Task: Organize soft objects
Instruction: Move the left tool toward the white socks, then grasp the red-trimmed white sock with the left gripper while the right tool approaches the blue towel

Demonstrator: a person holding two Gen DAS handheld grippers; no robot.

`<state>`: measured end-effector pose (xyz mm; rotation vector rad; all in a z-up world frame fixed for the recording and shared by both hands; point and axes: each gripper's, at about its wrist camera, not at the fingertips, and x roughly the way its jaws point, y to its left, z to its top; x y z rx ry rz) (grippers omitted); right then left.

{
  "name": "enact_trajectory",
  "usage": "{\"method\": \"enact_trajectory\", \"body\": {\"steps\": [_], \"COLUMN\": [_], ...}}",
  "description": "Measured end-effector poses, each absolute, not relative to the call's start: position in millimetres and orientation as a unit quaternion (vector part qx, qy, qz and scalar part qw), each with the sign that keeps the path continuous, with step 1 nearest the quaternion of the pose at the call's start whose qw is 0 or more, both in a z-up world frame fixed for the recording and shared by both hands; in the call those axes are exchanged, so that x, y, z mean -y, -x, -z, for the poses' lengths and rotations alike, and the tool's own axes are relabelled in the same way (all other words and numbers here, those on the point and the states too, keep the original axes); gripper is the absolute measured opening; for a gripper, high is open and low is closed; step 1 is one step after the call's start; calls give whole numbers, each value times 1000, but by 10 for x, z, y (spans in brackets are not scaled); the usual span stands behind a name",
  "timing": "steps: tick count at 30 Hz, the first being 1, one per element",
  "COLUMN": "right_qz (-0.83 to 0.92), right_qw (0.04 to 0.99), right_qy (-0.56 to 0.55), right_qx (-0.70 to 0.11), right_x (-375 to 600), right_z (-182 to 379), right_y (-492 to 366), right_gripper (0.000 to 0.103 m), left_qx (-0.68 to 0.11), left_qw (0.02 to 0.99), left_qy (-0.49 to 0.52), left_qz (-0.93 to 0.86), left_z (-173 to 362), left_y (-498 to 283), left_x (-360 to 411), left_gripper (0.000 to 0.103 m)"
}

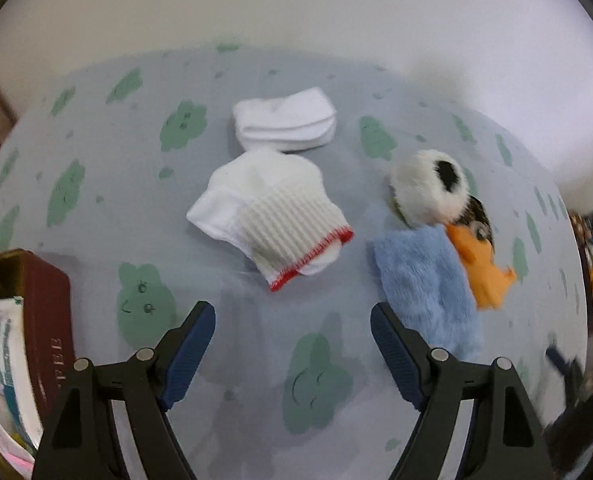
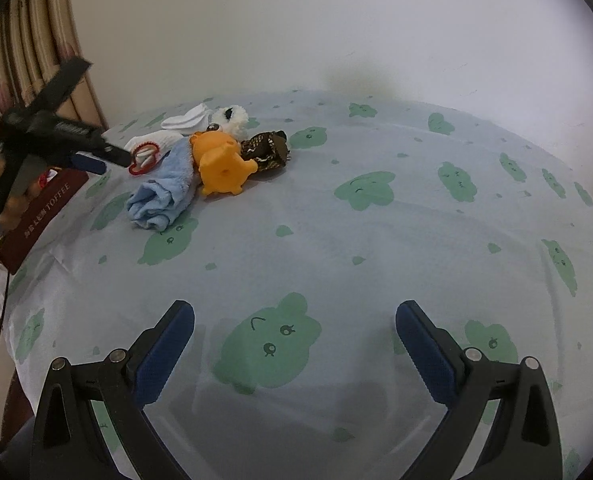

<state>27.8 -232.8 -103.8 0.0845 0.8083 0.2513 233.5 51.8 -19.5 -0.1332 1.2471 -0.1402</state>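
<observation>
A white sock with a red-stitched cuff (image 1: 270,212) lies on the cloud-print cloth just ahead of my open, empty left gripper (image 1: 292,316). Folded white socks (image 1: 284,120) lie behind it. To the right are a blue fuzzy cloth (image 1: 424,280), an orange plush toy (image 1: 480,268) and a white-and-black plush ball (image 1: 428,188). In the right wrist view the same pile shows at far left: blue cloth (image 2: 160,196), orange toy (image 2: 220,168), dark patterned pouch (image 2: 266,150). My right gripper (image 2: 294,316) is open and empty, far from the pile.
A dark red toffee tin (image 1: 44,320) holding several items stands at the table's left edge; it also shows in the right wrist view (image 2: 40,216). The left gripper's body (image 2: 56,136) hovers above it. A wall lies behind and a curtain (image 2: 36,60) at the left.
</observation>
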Motion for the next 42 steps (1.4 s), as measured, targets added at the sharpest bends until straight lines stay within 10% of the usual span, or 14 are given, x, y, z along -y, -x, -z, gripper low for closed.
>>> {"method": "enact_trajectory", "body": {"steps": [8,34,37,42], "right_qz": [-133,-144,-144,-144], "right_qw": [908,904,904,903], "right_qy": [-42,-46,-46,-47], "right_qx": [-394,-399,-400,-402], "right_x": [2325,2328,2333,2336], "right_z": [1042,1056,1059,1064], "right_y": [-273,-293,-295,-295], "right_gripper": [101,101,101,101], "left_qx": [-606,-637,-606,-587], "left_qw": [762,765,788,803], "left_qy": [224,89,100,102], "left_qz": [44,-26,-44,-14], "left_z": [363,595,492,443], "left_y": [-2723,-3072,-2971,-2767], "left_x": [-742,-355,-478,-555], "left_gripper": [82,85,23,21]}}
